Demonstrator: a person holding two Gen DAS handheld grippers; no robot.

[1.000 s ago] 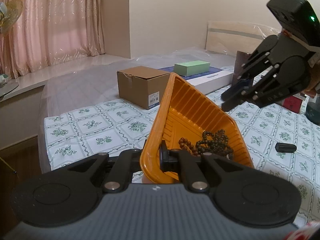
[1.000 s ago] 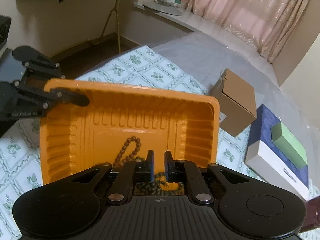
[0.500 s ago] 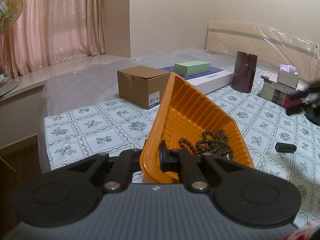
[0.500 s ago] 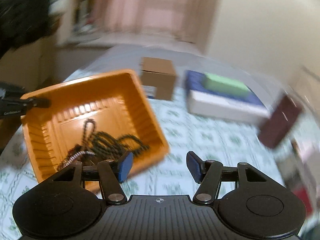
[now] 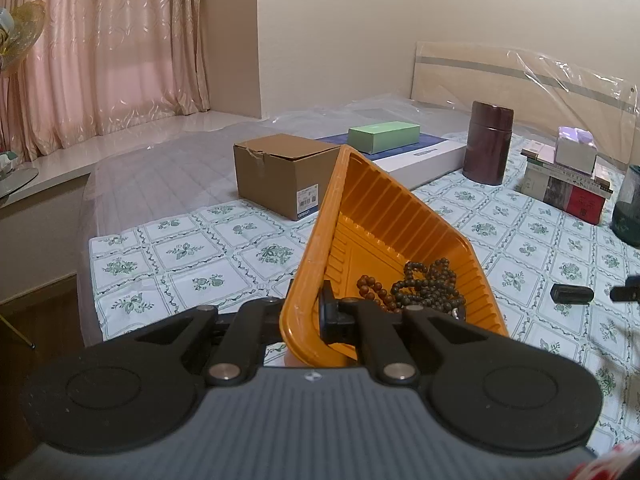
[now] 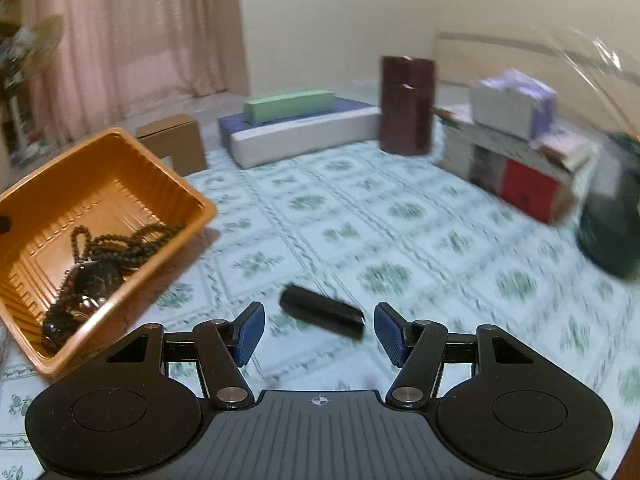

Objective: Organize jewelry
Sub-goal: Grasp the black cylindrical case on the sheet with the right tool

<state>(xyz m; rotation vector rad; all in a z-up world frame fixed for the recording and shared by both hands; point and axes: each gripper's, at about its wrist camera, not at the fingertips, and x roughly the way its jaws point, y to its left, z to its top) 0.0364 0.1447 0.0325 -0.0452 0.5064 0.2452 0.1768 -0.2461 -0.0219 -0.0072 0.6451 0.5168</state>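
The only writing that can be read is "OMRON" on the white label of the brown cardboard box (image 5: 280, 174); the print on the red-and-white stacked cartons (image 5: 566, 188) is too small to make out. The left gripper (image 5: 308, 312) is pressed tight on the near wall of the ribbed orange plastic tray (image 5: 380, 216), one finger inside and one outside, holding it tilted up on edge above the green-flowered white cloth (image 5: 192, 248). A tangle of dark wooden bead strings (image 5: 420, 284) lies heaped in the tray's low corner; how many strands there are cannot be told. The right gripper (image 6: 320, 332) has its blue-padded fingers (image 6: 250, 332) spread wide and holds nothing. Between them, a little way ahead on the cloth, lies a single small black cylindrical case (image 6: 322, 317), touched by neither pad. The right wrist view is blurred. Farther back stand one dark maroon cylindrical canister (image 5: 488, 142), one flat white-and-blue box (image 5: 424, 158) with one pale green box (image 5: 384, 136) on top, and one dark green container (image 5: 628, 208) at the right edge.
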